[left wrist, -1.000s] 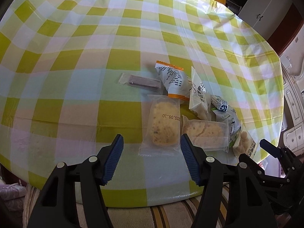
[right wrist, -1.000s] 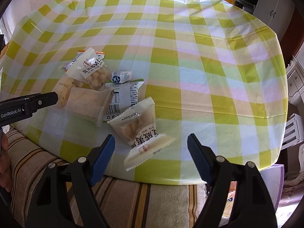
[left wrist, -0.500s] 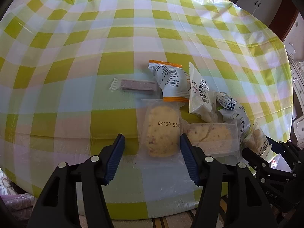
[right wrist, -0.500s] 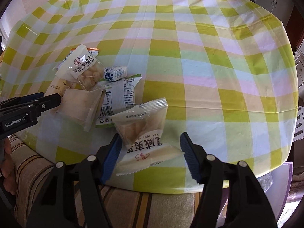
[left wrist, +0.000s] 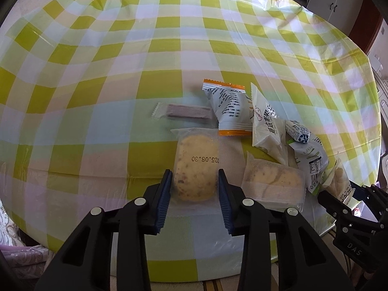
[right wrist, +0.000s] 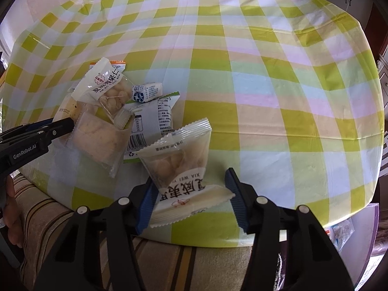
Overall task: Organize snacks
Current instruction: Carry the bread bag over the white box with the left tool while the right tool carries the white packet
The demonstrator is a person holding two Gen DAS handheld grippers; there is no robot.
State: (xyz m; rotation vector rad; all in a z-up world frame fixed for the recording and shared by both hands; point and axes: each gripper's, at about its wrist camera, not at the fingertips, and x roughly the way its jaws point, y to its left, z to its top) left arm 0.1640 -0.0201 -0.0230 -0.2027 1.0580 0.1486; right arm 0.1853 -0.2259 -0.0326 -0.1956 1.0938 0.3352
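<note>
Left wrist view: left gripper (left wrist: 194, 189) jaws press both sides of a clear-wrapped cake (left wrist: 196, 167) lying flat near the table (left wrist: 97, 97) front edge. A second cake pack (left wrist: 274, 184) lies just to its right.

Right wrist view: right gripper (right wrist: 191, 198) jaws apart, straddling a nut packet (right wrist: 184, 167) at the table edge; left pad touches the packet, right pad is clear of it.

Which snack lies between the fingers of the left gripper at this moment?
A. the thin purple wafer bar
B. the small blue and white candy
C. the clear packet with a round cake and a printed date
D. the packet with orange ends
C: in the left wrist view, the left gripper has its fingers on both sides of the round cake packet, close against its wrapper.
</note>
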